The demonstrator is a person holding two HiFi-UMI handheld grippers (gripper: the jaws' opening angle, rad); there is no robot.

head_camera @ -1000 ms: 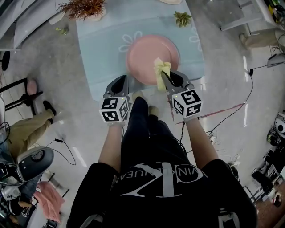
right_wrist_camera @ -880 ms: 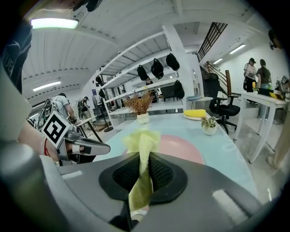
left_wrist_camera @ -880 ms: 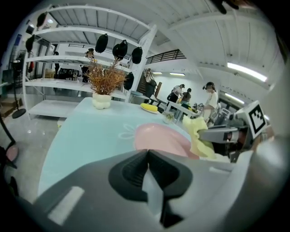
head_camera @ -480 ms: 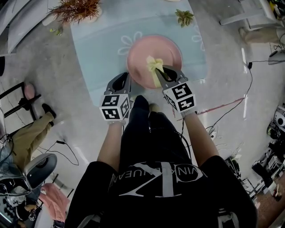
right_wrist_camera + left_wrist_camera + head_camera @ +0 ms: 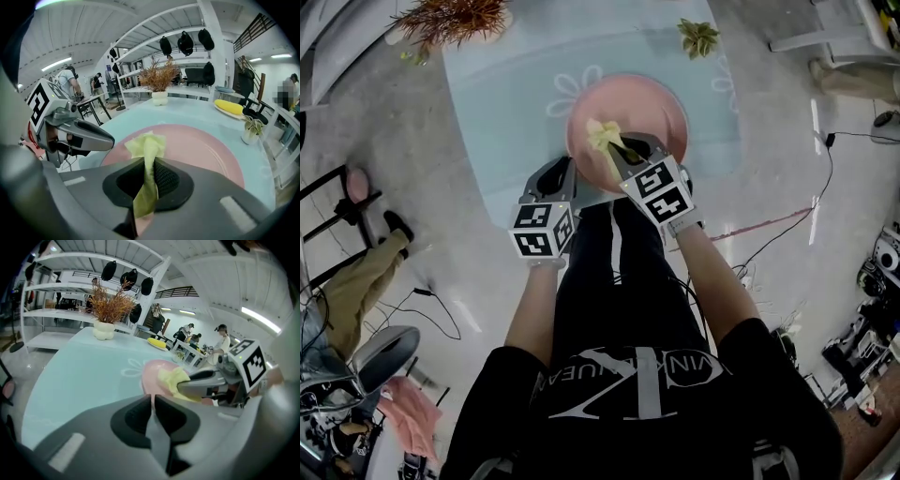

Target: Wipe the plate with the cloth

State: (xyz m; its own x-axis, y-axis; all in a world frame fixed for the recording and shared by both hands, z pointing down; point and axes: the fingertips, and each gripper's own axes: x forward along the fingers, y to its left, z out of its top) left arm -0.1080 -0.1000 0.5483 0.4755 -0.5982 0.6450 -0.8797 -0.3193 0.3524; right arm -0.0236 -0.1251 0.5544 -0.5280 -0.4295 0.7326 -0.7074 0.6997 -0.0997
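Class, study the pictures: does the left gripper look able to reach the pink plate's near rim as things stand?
Probably yes. The left gripper sits just short of the plate rim, with only bare tablecloth between. The right gripper, shut on the cloth, is further right.

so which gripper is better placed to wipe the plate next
Right: the right gripper is shut on the yellow cloth over the pink plate. The left gripper pinches the plate's near rim, no cloth.

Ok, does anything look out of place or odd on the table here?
Nothing stands out. The round pink plate lies flat on the light blue tablecloth, and the right tool holds the yellow cloth over it.
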